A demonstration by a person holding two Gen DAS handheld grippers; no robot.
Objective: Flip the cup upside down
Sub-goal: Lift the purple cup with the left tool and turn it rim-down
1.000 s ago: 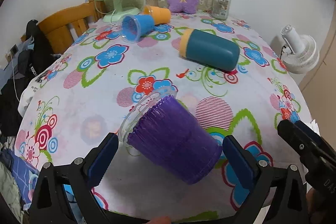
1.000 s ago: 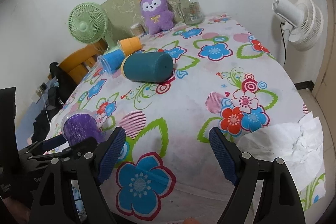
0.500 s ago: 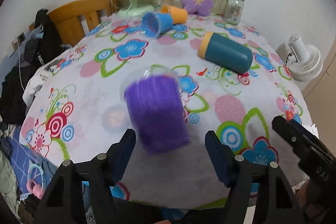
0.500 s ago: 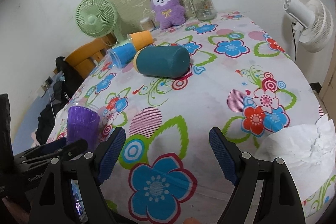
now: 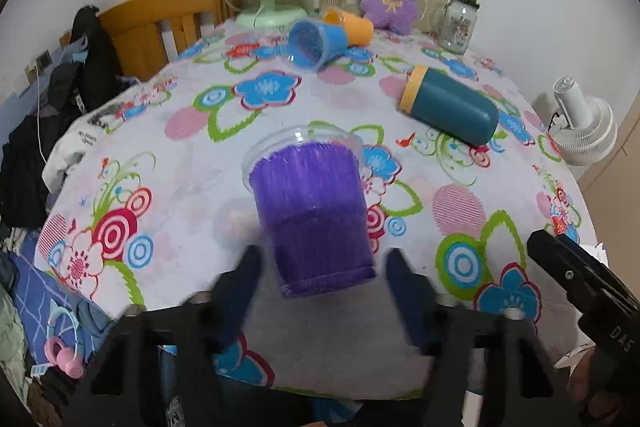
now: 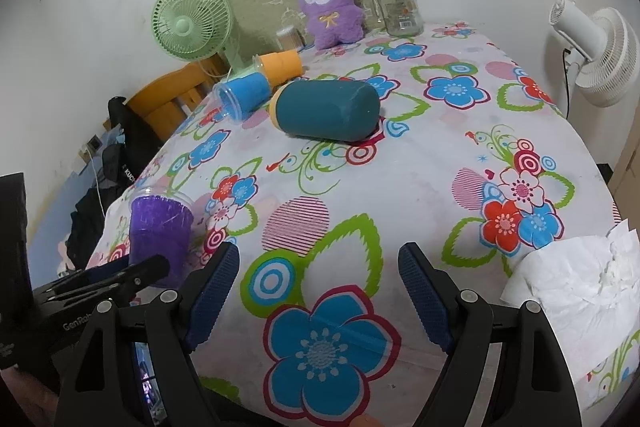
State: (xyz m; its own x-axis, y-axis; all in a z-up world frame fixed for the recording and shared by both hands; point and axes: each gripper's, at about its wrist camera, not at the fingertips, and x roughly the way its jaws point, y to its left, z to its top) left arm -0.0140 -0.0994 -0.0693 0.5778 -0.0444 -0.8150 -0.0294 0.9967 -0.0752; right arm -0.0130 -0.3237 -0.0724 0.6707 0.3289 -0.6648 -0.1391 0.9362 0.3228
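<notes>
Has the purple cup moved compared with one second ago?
Yes. The purple cup lay tipped beside the striped pink circle; it now stands upright there, rim upward, outside the open jaws of the left gripper.

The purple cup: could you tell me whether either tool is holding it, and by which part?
Nothing is held. The purple cup stands rim-up on the table, between the left tool's open fingers, apart from both. The right tool is open and empty.

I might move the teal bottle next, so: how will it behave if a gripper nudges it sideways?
The teal bottle lies on its side on the tablecloth, so it will probably roll rather than slide. Its rounded body looks smooth, maybe slippery between pads. It looks rigid, so it should not squash.
</notes>
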